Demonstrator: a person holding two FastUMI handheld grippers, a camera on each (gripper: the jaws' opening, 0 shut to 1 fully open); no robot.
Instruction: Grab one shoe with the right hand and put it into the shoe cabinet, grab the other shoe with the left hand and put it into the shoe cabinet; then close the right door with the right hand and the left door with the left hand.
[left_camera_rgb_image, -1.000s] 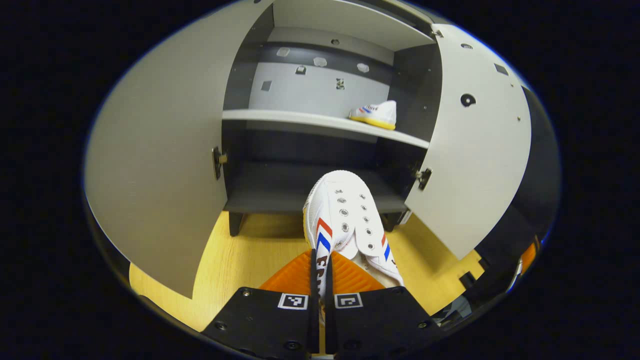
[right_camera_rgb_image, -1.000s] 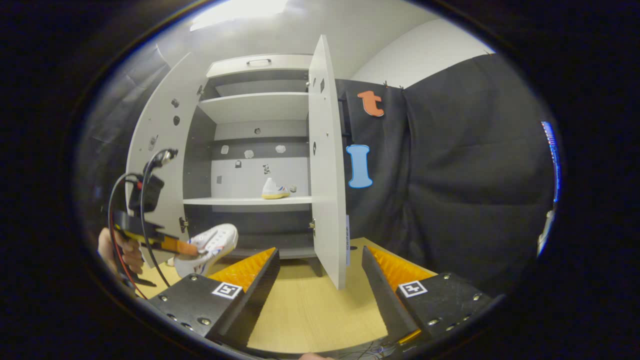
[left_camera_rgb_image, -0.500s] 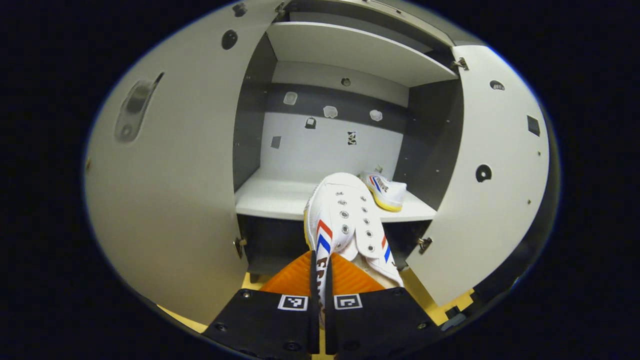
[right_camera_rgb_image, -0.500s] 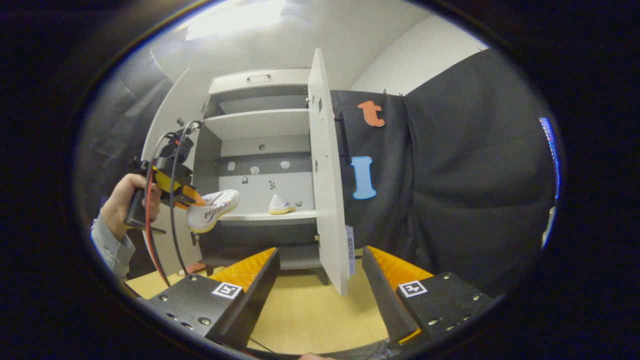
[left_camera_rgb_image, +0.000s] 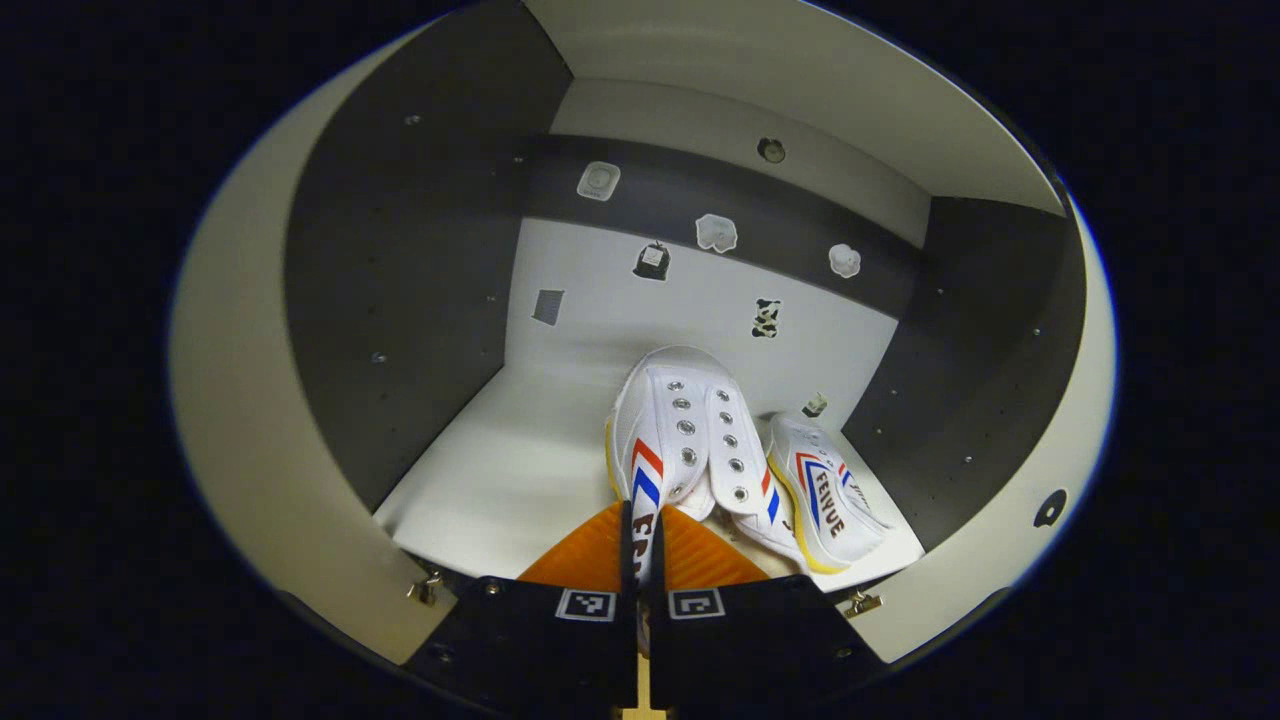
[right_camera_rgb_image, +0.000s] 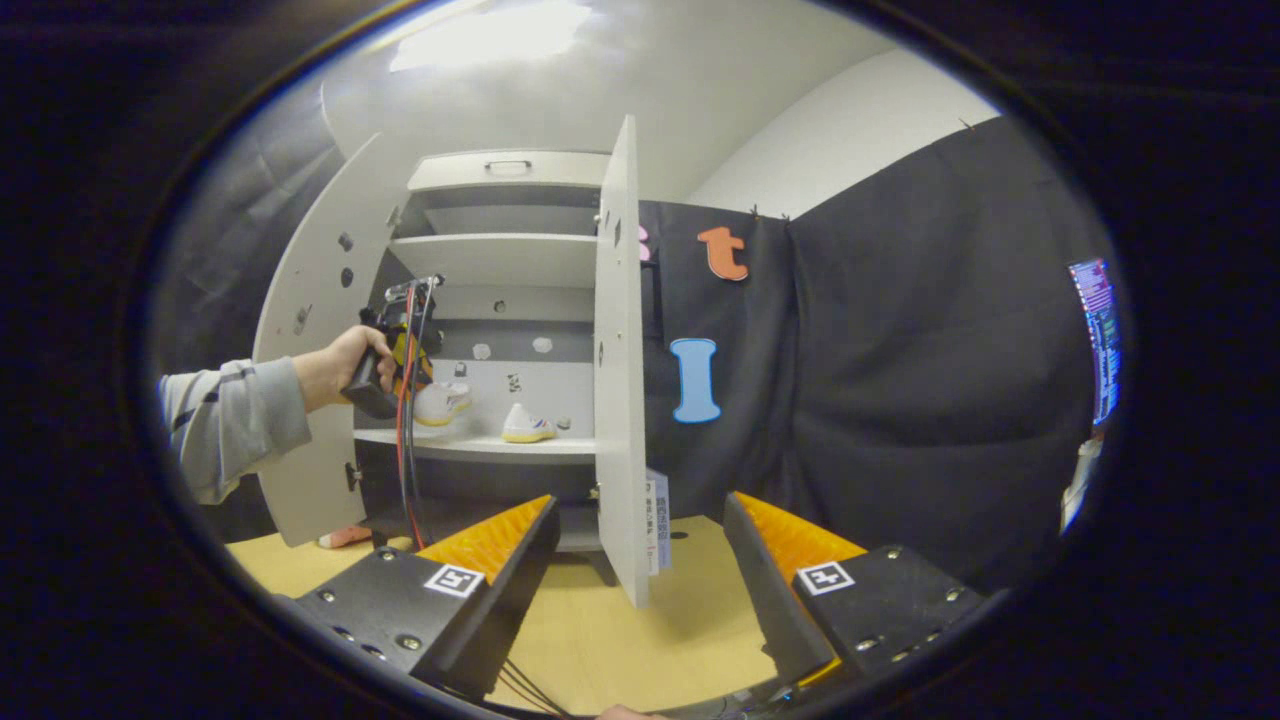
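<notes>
Inside the shoe cabinet (left_camera_rgb_image: 400, 300), centre of the left gripper view: the left gripper (left_camera_rgb_image: 640, 545) carries the second shoe (left_camera_rgb_image: 680, 430) toe-first over the white shelf (left_camera_rgb_image: 500, 470). Jaws nearly closed, both fingers pressing the shoe's heel end. Whether the sole touches the shelf cannot be told from here; in the right gripper view the shoe (right_camera_rgb_image: 440, 400) appears just above the shelf (right_camera_rgb_image: 480, 445).

The first shoe (left_camera_rgb_image: 825, 490) already lies on the shelf, lower right of the frame, just beside the held one, near the right side wall.

Right gripper (right_camera_rgb_image: 640, 560): jaws wide apart, nothing between them, low in its own view over the wooden worktop (right_camera_rgb_image: 620, 640), well apart from the cabinet. The right door (right_camera_rgb_image: 620, 360) stands open, edge-on at frame centre; the left door (right_camera_rgb_image: 320, 330) is open at left, behind the person's hand (right_camera_rgb_image: 340, 365).

Step in hand: placing the second shoe. Judgement: about half done; both doors are not yet closed.

Next move calls for: lower until the sole rests flat, left of the first shoe without nudging it, then open the jaws and draw straight back.
</notes>
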